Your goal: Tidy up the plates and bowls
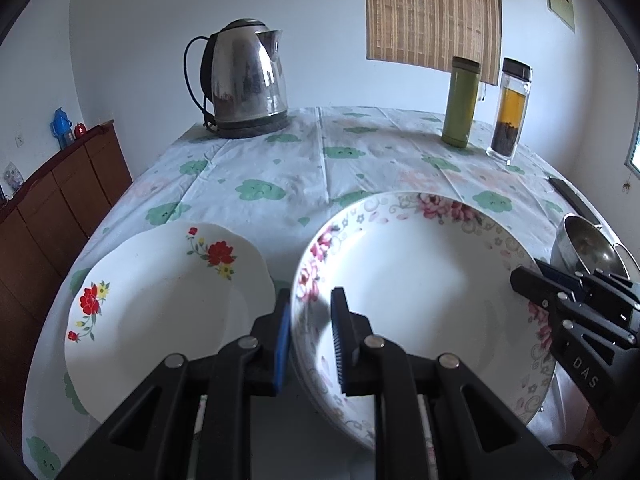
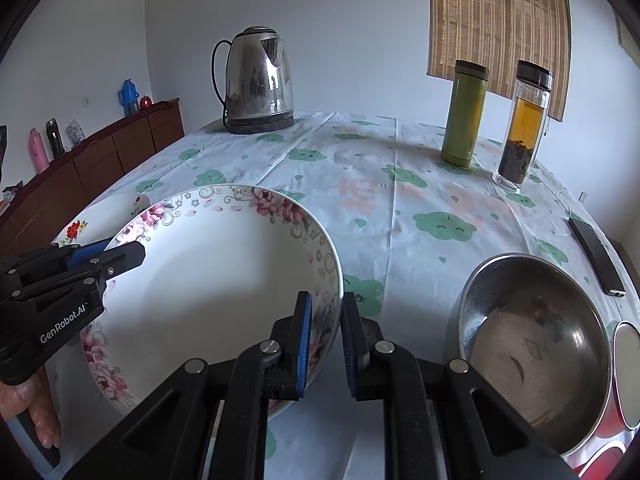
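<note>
Left claw (image 1: 310, 336) and right claw (image 2: 324, 344) each pinch an opposite rim of the pink-flowered bowl (image 1: 416, 280), held over the worktop (image 2: 400, 208) (whether it rests there, cannot tell). Thin rim grips: uneven tilt could slip it. Red-flowered plate (image 1: 160, 304) just left, steel bowl (image 2: 536, 340) right. Open cloth ahead toward the kettle (image 1: 246, 80).

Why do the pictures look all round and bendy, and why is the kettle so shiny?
Left wrist view: the fisheye lens bows the table edges and darkens the corners; the kettle mirrors the room. Right wrist view: same bending; the right hand-held gripper throws a shadow inside the pink-flowered bowl, and the steel bowl shows soft glare.
</note>
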Motion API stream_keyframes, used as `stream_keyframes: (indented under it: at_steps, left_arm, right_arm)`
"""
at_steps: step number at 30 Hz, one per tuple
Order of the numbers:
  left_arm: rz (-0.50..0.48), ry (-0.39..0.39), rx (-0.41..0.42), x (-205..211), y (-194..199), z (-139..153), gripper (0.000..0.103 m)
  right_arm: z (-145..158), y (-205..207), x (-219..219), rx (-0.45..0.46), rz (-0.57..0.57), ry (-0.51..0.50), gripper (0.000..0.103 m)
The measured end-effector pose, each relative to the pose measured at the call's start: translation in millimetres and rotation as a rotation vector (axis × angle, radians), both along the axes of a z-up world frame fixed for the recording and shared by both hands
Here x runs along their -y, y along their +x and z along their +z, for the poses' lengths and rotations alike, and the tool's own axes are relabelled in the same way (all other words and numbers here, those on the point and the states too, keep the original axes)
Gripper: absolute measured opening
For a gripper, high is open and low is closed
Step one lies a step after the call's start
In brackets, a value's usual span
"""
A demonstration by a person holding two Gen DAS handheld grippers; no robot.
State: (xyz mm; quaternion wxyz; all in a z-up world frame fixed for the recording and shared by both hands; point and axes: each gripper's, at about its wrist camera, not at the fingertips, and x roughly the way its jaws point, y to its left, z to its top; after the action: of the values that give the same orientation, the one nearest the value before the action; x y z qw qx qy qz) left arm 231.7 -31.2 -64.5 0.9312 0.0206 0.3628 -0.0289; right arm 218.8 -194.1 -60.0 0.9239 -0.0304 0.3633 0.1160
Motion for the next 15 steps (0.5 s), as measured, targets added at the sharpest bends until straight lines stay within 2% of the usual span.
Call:
stream_keyframes:
  at_steps: [8, 15]
  left_arm:
    - [-0.005, 0.054, -0.024, 5.7, 4.9, 1.1, 0.015]
    - [0.004, 0.069, -0.028, 5.6, 7.4, 1.7, 0.015]
  right_arm:
    - [-1.0, 1.9, 0.3, -0.011, 0.001, -0.009, 0.016]
    - [-2.3, 3.6, -1.4, -0.019, 0.007, -0.009, 0.016]
